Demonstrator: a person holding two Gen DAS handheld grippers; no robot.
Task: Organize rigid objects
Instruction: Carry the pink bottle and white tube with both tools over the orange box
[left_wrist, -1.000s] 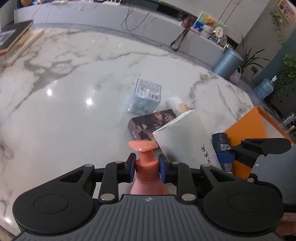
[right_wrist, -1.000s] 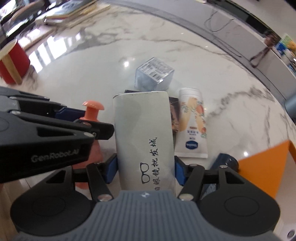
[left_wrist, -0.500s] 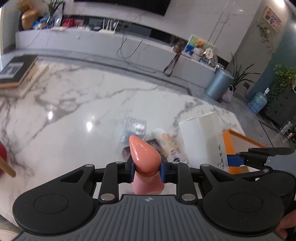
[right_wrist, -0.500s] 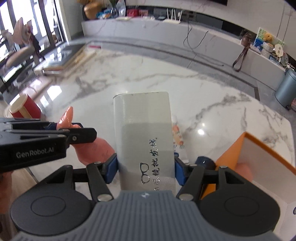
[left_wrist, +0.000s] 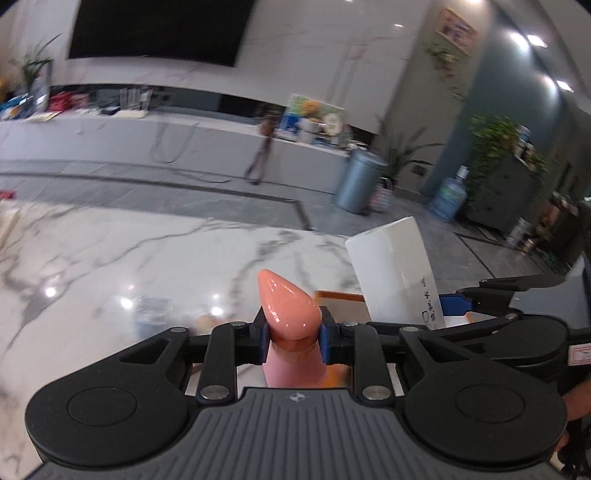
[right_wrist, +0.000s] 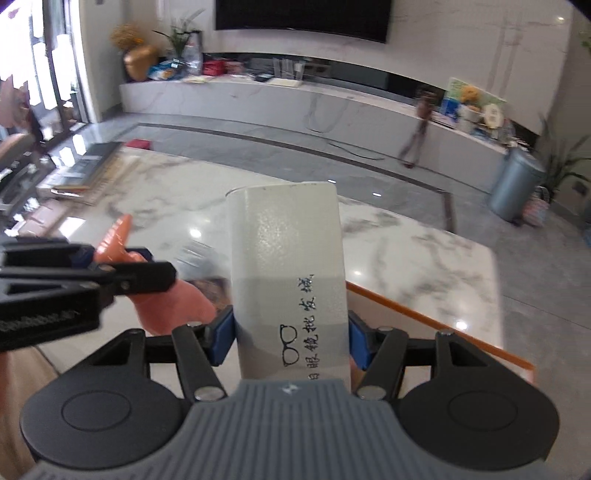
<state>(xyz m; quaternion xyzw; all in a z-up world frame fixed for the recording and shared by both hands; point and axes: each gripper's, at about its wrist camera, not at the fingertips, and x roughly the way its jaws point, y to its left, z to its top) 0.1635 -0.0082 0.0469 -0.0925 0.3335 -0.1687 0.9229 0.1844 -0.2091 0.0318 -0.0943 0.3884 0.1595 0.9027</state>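
In the left wrist view my left gripper (left_wrist: 291, 338) is shut on the neck of a pink pump bottle (left_wrist: 290, 306), whose glossy pump head points away from me. To its right, my right gripper (left_wrist: 458, 306) carries a white glasses case (left_wrist: 391, 273). In the right wrist view my right gripper (right_wrist: 290, 338) is shut on that white glasses case (right_wrist: 286, 266), which has black characters and a glasses drawing on it. The pink pump bottle (right_wrist: 173, 302) hangs at the left in my left gripper (right_wrist: 110, 264). Both objects are lifted above the marble table (right_wrist: 406, 251).
An orange box (right_wrist: 436, 321) lies low at the right, its rim showing behind the case. Blurred items (left_wrist: 155, 314) lie on the marble below the bottle. Books (right_wrist: 85, 170) are stacked at the table's far left. Behind the table are a long counter and a grey bin (left_wrist: 360, 181).
Both grippers have risen with their loads and tilted upward, so the room now fills the view. The pump bottle and white case have left the table; the tube, book and clear box dropped from sight.
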